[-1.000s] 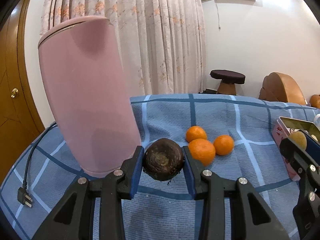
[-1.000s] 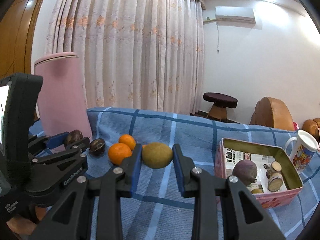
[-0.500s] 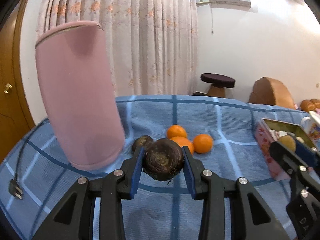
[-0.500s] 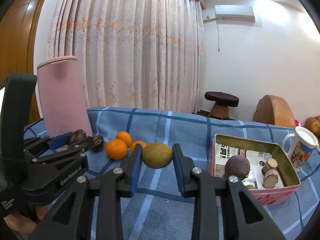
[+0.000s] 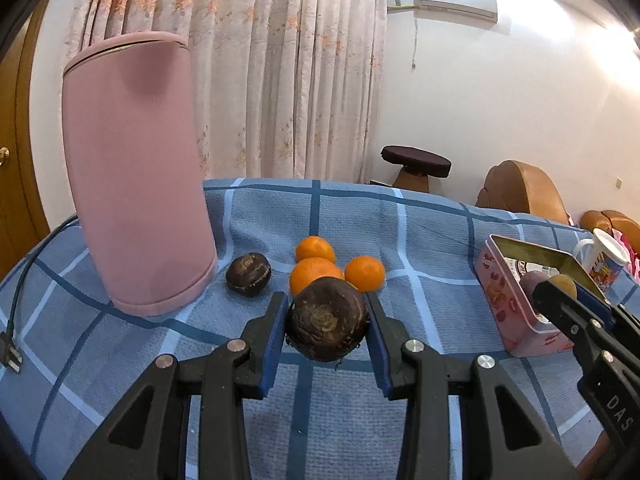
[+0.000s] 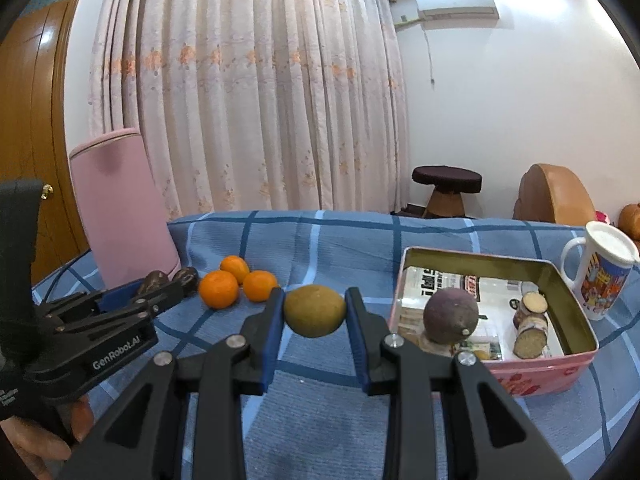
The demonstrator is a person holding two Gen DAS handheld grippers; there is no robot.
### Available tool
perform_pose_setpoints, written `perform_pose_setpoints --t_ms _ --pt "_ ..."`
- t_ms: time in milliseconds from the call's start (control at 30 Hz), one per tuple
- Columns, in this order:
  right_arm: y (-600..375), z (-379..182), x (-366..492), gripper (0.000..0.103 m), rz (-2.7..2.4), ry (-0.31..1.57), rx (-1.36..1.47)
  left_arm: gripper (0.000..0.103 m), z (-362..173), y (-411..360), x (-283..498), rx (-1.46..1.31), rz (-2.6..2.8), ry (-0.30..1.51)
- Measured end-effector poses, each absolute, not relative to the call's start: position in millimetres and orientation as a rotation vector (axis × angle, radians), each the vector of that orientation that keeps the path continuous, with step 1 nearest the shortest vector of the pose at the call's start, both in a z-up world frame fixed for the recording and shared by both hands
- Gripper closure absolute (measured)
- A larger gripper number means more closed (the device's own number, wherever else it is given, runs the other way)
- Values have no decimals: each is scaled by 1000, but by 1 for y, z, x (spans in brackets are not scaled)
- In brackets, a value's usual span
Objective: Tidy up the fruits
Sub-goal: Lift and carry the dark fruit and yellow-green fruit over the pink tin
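The left gripper (image 5: 327, 326) squeezes a dark brown wrinkly fruit (image 5: 328, 323) between its two blue pads, and the fruit hangs in the air above the blue checked cloth (image 5: 360, 216). The right gripper (image 6: 314, 312) is closed on a yellow-green fruit (image 6: 315, 311), which is also lifted off the cloth. In the left wrist view, three little oranges (image 5: 316, 270) sit close together on the cloth just behind the held dark fruit. To their left lies another dark wrinkly fruit (image 5: 248, 274), just beside the bottom of a tall pink round container (image 5: 138, 172). A black cord with a plug (image 5: 10, 354) runs along the far left edge of the cloth. On the right side stands a pink tin box (image 6: 572, 372) with its top open. Inside it, in the right wrist view, rests a round purple fruit (image 6: 451, 315), and to its right are some small cut brown pieces (image 6: 528, 322); what they are is hard to tell. Printed paper lines the bottom of the box. A white mug (image 6: 602, 270) with a bright picture stands just behind the box at its right corner. The yellow-green fruit hangs just left of the box, near its front left corner. A person's fingers (image 6: 44, 440) show at the bottom left under the left gripper's handle.
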State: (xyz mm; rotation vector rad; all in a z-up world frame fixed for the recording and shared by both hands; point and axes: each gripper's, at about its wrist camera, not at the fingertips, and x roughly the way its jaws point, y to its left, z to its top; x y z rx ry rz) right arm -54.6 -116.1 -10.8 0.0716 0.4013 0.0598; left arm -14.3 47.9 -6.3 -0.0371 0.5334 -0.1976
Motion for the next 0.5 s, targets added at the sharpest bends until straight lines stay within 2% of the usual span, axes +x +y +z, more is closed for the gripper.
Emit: perform_pose_setpoints --t_ms 500 --pt "-156 -5 -65 70 12 381 84 63 0 12 -36 -63 -453 489"
